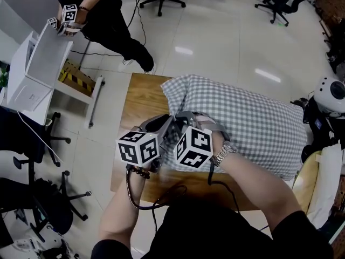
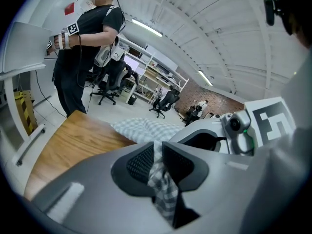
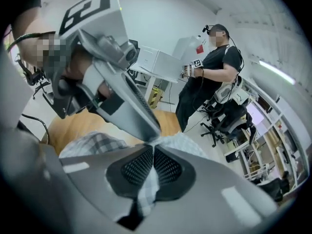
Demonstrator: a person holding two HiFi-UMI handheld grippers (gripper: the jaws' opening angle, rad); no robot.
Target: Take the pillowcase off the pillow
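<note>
Barely begun: the checked pillowcase still covers the whole pillow, which lies on the bench with its long axis running upper left to lower right in the head view. At its left end, the left gripper and right gripper each pinch its cloth between their fingers — all the pulling remains.

The pillowcase lies on the desk, filling its right part in the head view. The left gripper and right gripper sit side by side at its lower-left corner, at the frame's centre, each with a fold of it between its fingers. A person stands at upper left, beyond the desk.
</note>
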